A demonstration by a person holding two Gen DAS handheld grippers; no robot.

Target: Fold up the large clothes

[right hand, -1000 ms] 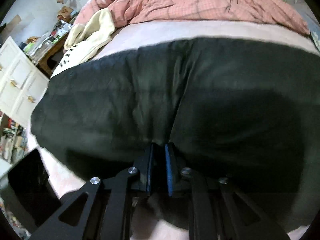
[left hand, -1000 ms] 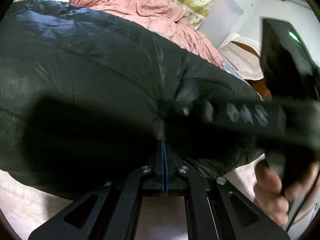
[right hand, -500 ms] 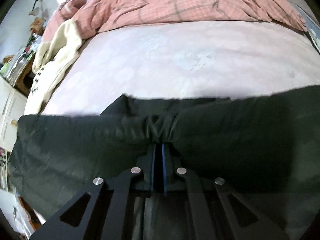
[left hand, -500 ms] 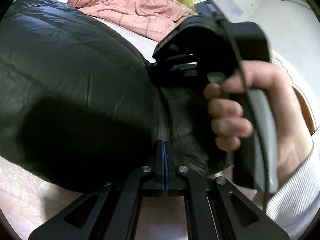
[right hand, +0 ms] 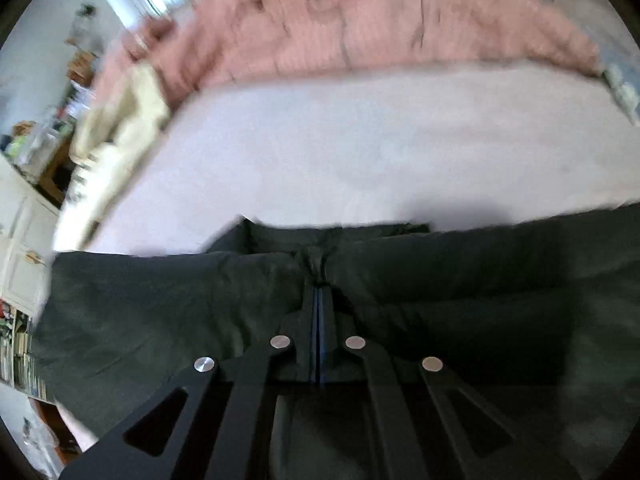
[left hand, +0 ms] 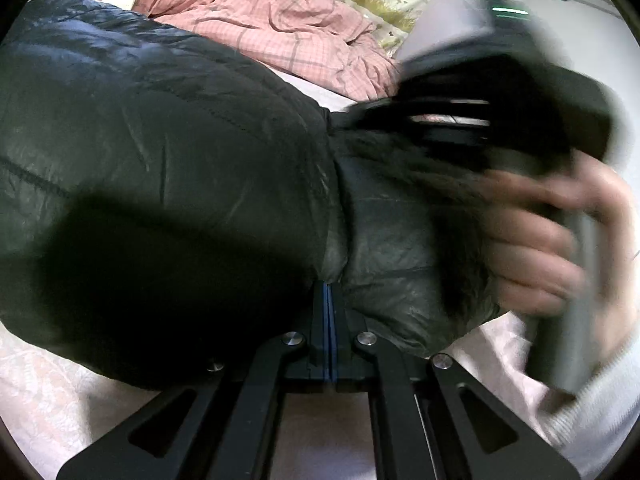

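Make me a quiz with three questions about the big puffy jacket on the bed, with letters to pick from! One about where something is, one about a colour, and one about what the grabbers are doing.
1. Where does the pink checked blanket lie?
A. Bunched on the bed beyond the jacket
B. Spread over the jacket
C. On the floor

2. What colour is the puffy jacket?
A. Red
B. Black
C. Yellow

3. What are the left gripper and right gripper doing?
A. Both wide open
B. One open, one shut
C. Both pinched shut on jacket fabric

Answers:
1. A, the blanket sits crumpled on the far side of the pale sheet.
2. B, its quilted shell looks black and shiny.
3. C, each wrist view shows the fingers pressed together with dark fabric bunched at the tips.
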